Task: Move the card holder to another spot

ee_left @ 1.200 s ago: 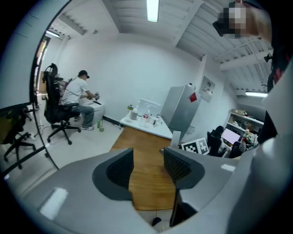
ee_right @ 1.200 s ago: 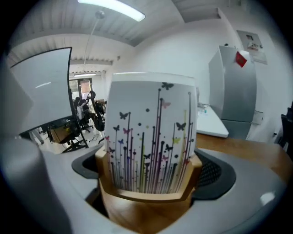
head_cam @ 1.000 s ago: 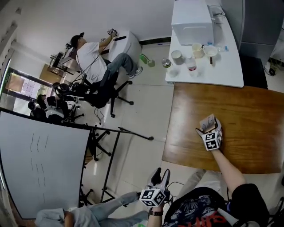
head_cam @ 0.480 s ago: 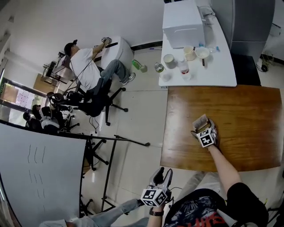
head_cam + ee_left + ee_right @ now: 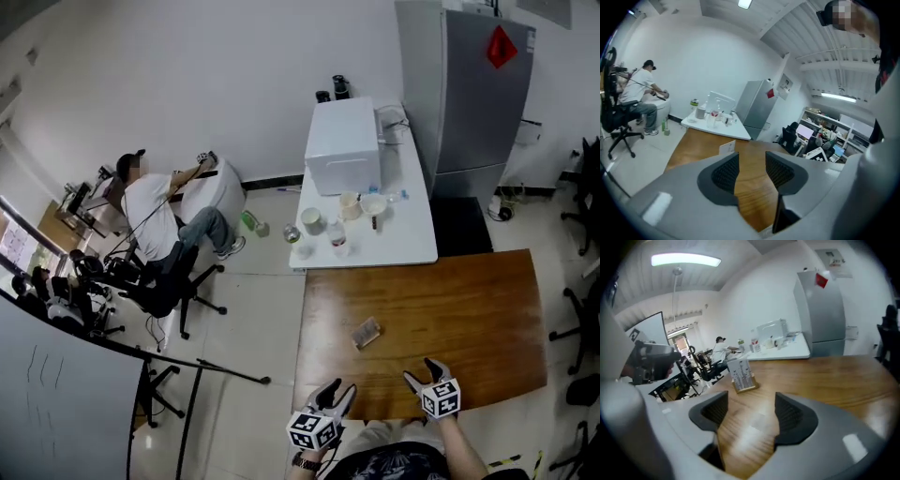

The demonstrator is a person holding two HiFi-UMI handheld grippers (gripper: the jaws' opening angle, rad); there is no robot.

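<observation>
Your right tool [image 5: 747, 411] was closing on nothing, card holder [image 5: 741, 375] well ahead of it (left tool [image 5: 751, 168] gaped empty); a careless swipe could topple it.

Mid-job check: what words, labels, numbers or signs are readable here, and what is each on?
Nothing can be read for certain.
The red diamond sign on the fridge: too small to read.
The cards in the card holder: print blurred.
The paper notice on the wall: blurred.
</observation>
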